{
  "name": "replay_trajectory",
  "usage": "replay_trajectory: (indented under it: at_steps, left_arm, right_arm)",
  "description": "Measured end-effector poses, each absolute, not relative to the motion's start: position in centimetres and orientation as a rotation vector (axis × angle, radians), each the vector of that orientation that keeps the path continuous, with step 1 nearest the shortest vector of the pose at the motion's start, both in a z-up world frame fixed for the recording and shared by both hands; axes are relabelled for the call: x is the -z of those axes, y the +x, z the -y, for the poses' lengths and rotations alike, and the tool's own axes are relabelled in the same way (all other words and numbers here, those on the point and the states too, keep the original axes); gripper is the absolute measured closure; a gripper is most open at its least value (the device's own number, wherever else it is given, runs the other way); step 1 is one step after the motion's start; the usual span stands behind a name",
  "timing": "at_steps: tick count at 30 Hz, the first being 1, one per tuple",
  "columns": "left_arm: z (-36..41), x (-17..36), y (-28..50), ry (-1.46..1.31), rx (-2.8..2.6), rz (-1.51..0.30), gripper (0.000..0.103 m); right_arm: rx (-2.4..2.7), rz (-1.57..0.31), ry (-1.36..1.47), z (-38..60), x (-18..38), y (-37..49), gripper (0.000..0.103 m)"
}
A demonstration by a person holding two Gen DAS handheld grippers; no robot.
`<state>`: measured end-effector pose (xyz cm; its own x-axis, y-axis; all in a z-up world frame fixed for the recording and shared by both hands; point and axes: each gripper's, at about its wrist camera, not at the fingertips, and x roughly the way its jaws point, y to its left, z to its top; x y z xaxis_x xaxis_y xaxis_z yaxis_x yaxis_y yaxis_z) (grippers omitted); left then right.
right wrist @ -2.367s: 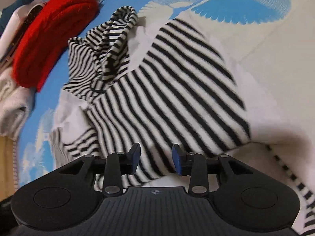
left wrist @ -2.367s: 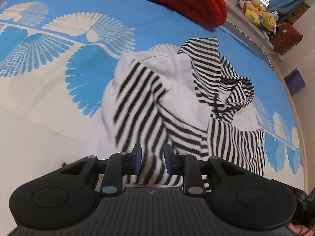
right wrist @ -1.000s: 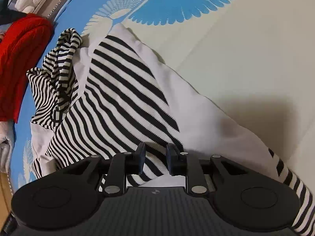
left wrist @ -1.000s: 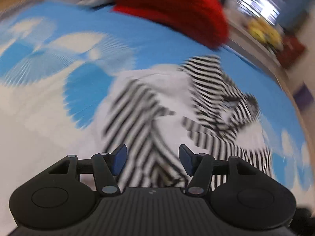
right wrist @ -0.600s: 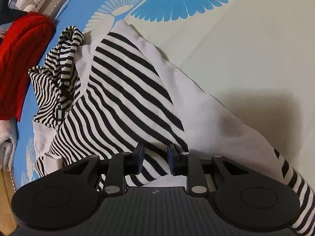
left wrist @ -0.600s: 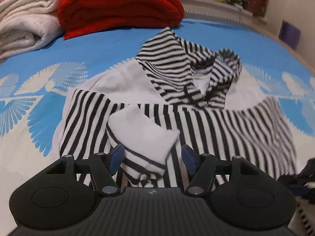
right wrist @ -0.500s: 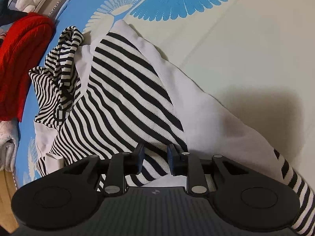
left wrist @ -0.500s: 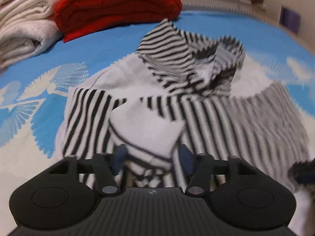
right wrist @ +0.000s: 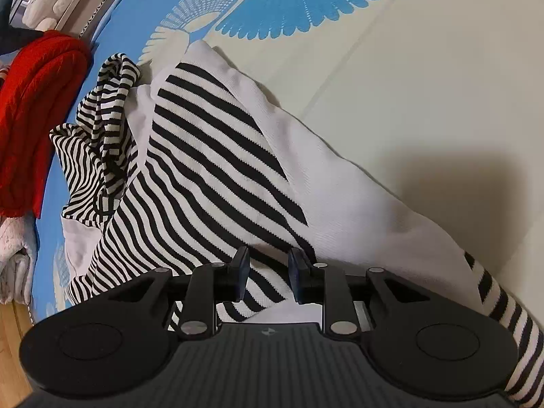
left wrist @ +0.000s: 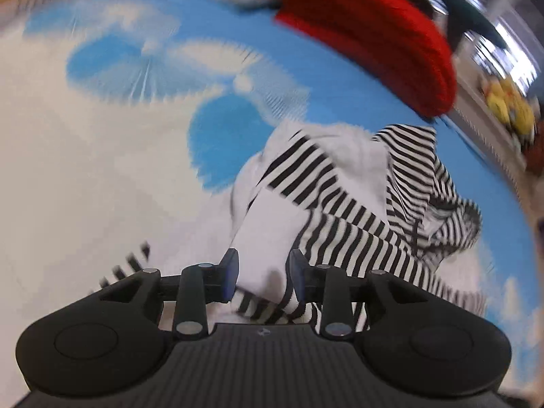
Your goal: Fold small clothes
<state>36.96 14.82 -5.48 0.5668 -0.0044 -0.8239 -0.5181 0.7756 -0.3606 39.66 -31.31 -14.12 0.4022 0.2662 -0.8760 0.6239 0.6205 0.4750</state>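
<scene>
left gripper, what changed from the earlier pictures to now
The left gripper had opened wide a second ago; its jaws have just been closing on the white, stripe-cuffed sleeve end of the striped sweater, which now sits between them, and its view has swung sideways, blurred. The right gripper kept its grip on the sweater's edge, unmoved. The red knit and blue patterned bedspread lie as before.

Left gripper (left wrist: 261,273), right gripper (right wrist: 267,273) — matte black ribbed housings, round side discs, silver pivot screws, blue finger pads (left wrist: 232,268).
</scene>
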Motion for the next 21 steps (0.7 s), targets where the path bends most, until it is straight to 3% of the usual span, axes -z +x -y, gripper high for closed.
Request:
replay_trajectory:
  at_steps: [7, 13, 21]
  left_arm:
    - [-18.5, 8.9, 37.9, -0.918, -0.234, -1.025, 0.066]
    - [-18.6, 9.0, 38.0, -0.881, -0.284, -1.064, 0.067]
    - [-16.1, 5.5, 38.7, -0.616, -0.197, -0.963, 0.067]
  right_arm:
    - [0.261, -1.208, 0.944, 30.6, 13.8, 38.8, 0.076]
    - [0.264, -1.203, 0.914, 29.8, 13.4, 38.8, 0.075]
    - [0.143, -1.085, 0.785, 27.3, 10.8, 39.6, 0.075]
